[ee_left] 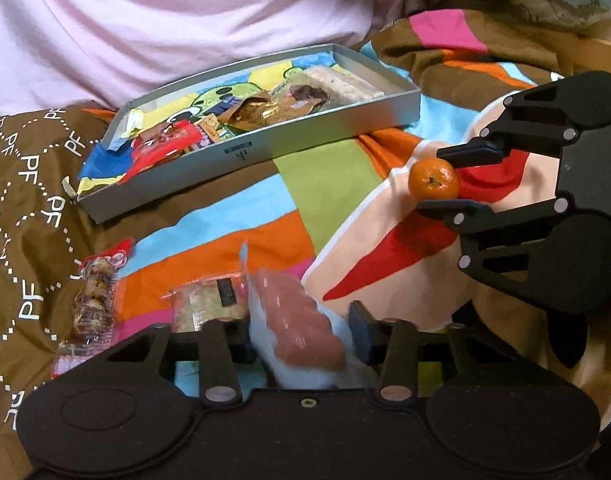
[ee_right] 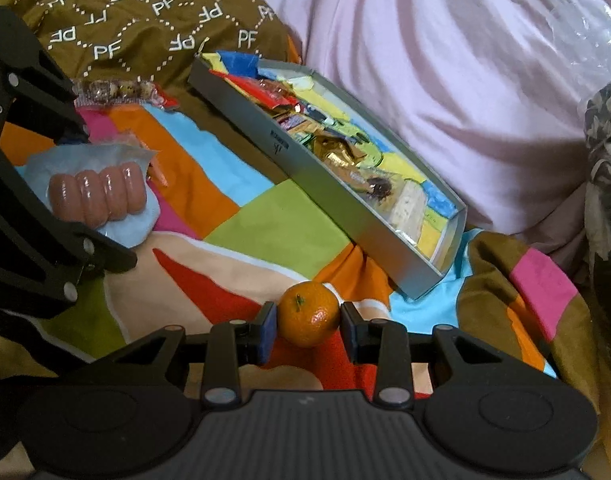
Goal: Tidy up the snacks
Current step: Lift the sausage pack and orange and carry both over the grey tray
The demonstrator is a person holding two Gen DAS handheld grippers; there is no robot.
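The sausage pack (ee_right: 101, 194), four links side by side in clear wrap, is clamped in the left gripper (ee_left: 301, 334), its long axis running along the fingers. The right gripper (ee_right: 305, 322) pinches a mandarin (ee_right: 308, 314), stem end facing the camera. Beyond both lies the grey tray (ee_left: 265, 148) of wrapped snacks, its long side toward the grippers, with open patchwork blanket (ee_left: 317, 168) between. Left of the sausages a rice cracker packet (ee_left: 209, 306) and a nut bar (ee_left: 95, 300) lie on the blanket.

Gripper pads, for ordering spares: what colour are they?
Blue pads, clearest in the right wrist view.
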